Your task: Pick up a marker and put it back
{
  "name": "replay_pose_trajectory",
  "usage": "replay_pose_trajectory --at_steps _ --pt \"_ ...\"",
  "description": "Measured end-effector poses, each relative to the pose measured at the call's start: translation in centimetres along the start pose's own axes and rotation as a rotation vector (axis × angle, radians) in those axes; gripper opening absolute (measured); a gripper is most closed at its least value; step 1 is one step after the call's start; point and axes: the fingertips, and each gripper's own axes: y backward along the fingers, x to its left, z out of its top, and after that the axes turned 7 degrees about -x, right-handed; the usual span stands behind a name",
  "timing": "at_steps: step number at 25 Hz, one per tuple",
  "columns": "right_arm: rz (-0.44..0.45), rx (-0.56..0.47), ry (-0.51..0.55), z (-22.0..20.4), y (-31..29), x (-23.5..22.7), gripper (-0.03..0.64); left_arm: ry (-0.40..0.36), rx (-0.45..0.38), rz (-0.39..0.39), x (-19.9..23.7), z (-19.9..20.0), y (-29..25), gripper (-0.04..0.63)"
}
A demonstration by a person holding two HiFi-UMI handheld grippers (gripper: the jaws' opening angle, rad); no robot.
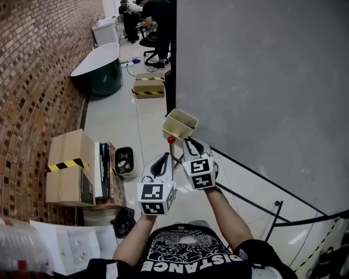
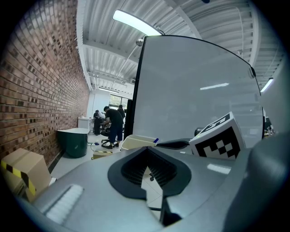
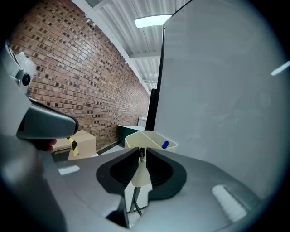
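Cream plastic tray (image 3: 138, 142) at frame centre is holding the blue-capped marker (image 3: 165, 145) in its right corner. Left tongs (image 2: 147, 152) are sitting clenched, empty; right tongs (image 3: 141, 152) are hovering slightly parted, gripping nothing.

I see the left forearm (image 1: 134, 242) and right forearm (image 1: 228, 213) stretched forward side by side, the left tongs (image 1: 166, 155) closed tip to tip and empty, the right tongs (image 1: 188, 140) slightly ahead, tips narrowly parted.

Brick wall (image 1: 32, 82) at left; taped cardboard boxes (image 1: 71, 185) against it; dark green tub (image 1: 103, 76) beyond; people (image 1: 158, 13) in the far background.
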Motion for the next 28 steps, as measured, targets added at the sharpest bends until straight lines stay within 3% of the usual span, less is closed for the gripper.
replay_pose_trajectory --at_steps 17,28 --pt "-0.004 -0.128 -0.053 5.0 7.9 0.5 0.035 0.008 -0.016 -0.013 -3.1 0.5 2.1 0.006" --pt "0.021 -0.219 -0.048 7.9 15.5 1.6 0.005 0.009 -0.11 -0.014 -7.9 3.5 5.4 0.006"
